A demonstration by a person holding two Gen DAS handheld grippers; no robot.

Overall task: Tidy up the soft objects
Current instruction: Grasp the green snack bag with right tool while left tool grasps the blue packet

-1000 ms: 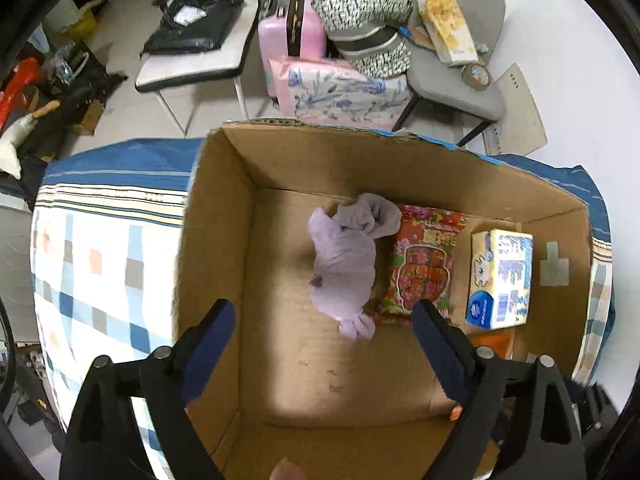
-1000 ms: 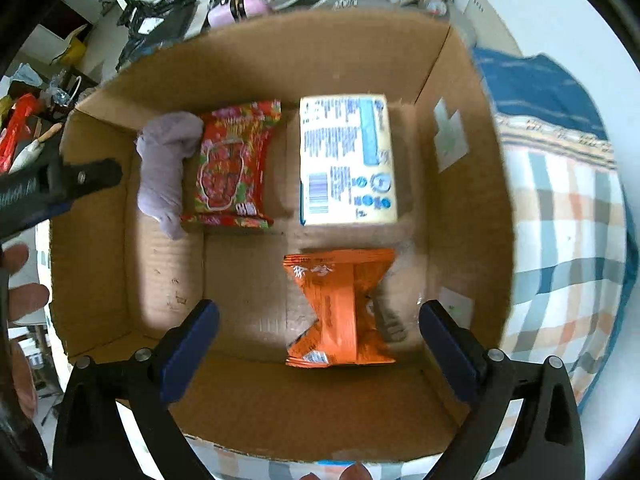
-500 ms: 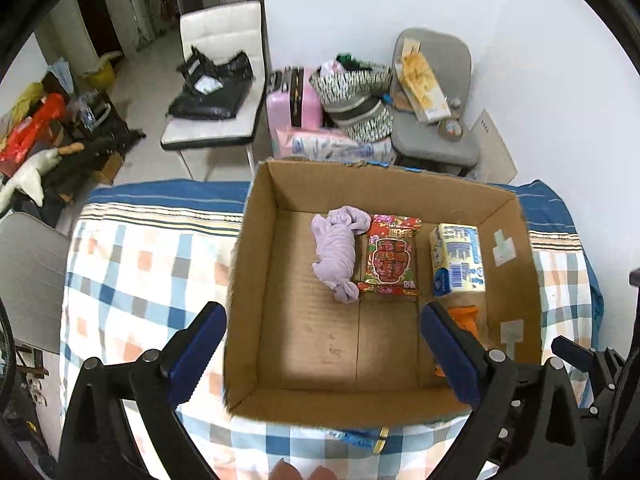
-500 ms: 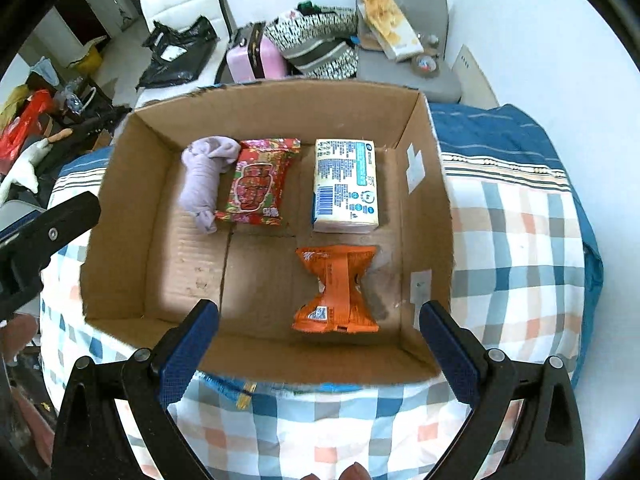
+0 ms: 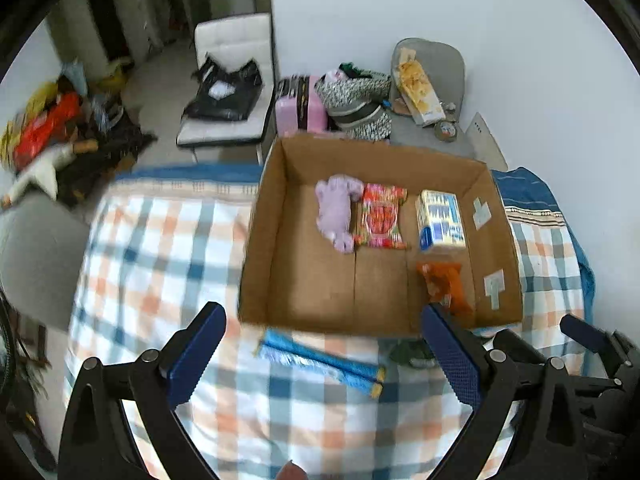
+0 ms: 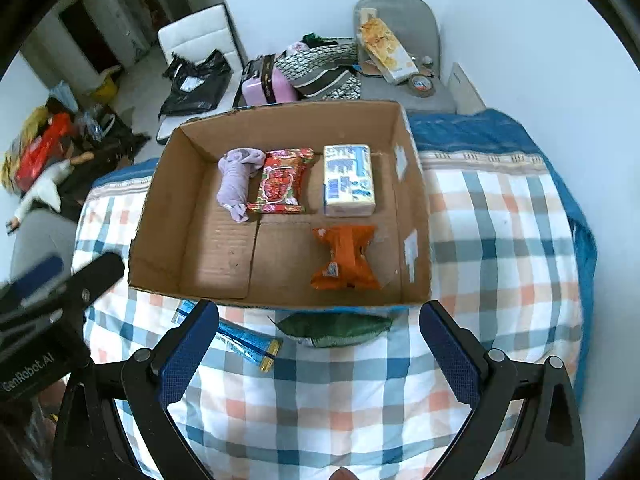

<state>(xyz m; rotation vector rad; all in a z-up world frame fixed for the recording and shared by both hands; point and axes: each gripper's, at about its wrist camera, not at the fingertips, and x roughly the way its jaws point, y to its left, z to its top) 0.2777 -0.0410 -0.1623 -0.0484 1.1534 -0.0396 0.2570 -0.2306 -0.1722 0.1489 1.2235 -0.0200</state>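
Right wrist view: both grippers, left [image 5: 320,356] and right [image 6: 318,350], gape wide, holding nothing. 1 blue packet [image 6: 244,340] lies on the checked bedspread [image 6: 500,240], just before the cardboard box [image 6: 208,284], long axis running left-far to right-near.

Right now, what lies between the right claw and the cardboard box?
In the right wrist view, a green packet lies on the checked blanket between the open right claw and the cardboard box, against its near wall.

box on the checked bed, left gripper spread wide

the left gripper [image 5: 324,354] hangs with jaws apart above the checked blanket [image 5: 160,248]. a blue packet [image 5: 320,362] lies just before the cardboard box [image 5: 260,248], which holds a lilac cloth [image 5: 336,212], red packet [image 5: 382,216], tissue pack [image 5: 440,220] and orange packet [image 5: 444,286].
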